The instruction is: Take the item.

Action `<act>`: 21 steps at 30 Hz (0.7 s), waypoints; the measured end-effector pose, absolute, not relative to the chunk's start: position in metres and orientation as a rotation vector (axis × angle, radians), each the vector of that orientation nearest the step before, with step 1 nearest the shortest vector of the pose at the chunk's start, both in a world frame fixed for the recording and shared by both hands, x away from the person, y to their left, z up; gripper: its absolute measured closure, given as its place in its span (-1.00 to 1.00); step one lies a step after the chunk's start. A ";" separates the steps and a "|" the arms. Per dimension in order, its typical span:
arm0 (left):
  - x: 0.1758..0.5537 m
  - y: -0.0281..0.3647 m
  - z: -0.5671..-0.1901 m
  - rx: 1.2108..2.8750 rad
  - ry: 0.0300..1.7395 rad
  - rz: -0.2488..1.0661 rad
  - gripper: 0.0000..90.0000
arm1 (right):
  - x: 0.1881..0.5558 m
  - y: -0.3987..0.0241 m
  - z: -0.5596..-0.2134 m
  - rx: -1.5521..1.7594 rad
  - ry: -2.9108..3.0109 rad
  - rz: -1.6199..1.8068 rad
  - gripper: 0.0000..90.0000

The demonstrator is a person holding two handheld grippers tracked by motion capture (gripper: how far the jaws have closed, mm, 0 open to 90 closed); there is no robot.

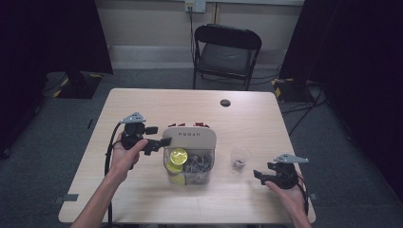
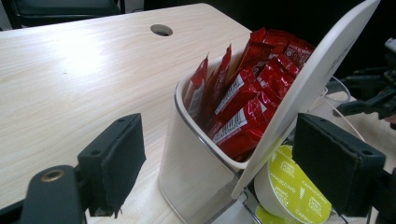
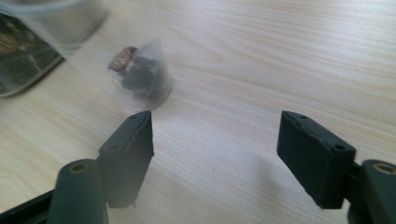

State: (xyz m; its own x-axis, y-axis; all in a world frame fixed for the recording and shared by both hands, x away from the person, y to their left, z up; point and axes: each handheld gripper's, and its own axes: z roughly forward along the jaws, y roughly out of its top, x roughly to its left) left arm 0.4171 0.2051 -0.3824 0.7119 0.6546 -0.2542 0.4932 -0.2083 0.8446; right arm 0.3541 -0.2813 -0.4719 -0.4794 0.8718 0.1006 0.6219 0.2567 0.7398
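Wide shot first: the pale wooden worktop (image 1: pixel 142 102) carries everything, with a round cable hole (image 1: pixel 225 102) near its far edge and a black folding chair (image 1: pixel 226 52) standing behind it on the grey floor.

Centre of the worktop, there's the clear plastic organiser box (image 1: pixel 189 168), its white lid (image 1: pixel 190 137) tilted up. In the left gripper view the rear compartment is packed with red sachets (image 2: pixel 243 95) standing on end, and the lid leans across in front of them. Just below the lid sit yellow-green cappuccino capsules (image 2: pixel 294 186), in the front compartment.

Left gripper (image 1: pixel 159 142) now: it sits at the box's left side, up by the lid's corner. From its own camera, the fingers (image 2: pixel 112 163) stand wide apart, released, one on each side of the box's end wall and lid edge, pressing on nothing.

Over to the right gripper (image 1: pixel 256 175), low above the worktop near the front right corner, held in the person's right hand (image 1: pixel 290 199). Its fingers (image 3: pixel 128 149) are spread and released, with bare wood between them.

Smallest item: a clear plastic cup (image 1: pixel 239 159), upright, between the box and the right gripper, apart from both. Something small and dark lies in its bottom (image 3: pixel 140 77); it's too blurred to name. The cup stands just beyond the right gripper's fingers, nearer the left-hand one in that view, untouched.
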 end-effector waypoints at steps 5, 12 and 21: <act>0.415 0.215 -0.376 1.846 0.881 0.192 -0.59 | 0.358 -0.279 -0.480 1.396 2.205 0.984 -0.52; 0.415 0.232 -0.365 1.795 0.898 0.233 -0.58 | 0.362 -0.277 -0.485 1.385 2.211 0.919 -0.62; 0.425 0.231 -0.370 1.772 0.930 0.249 -0.59 | 0.358 -0.278 -0.490 1.388 2.220 0.887 -0.63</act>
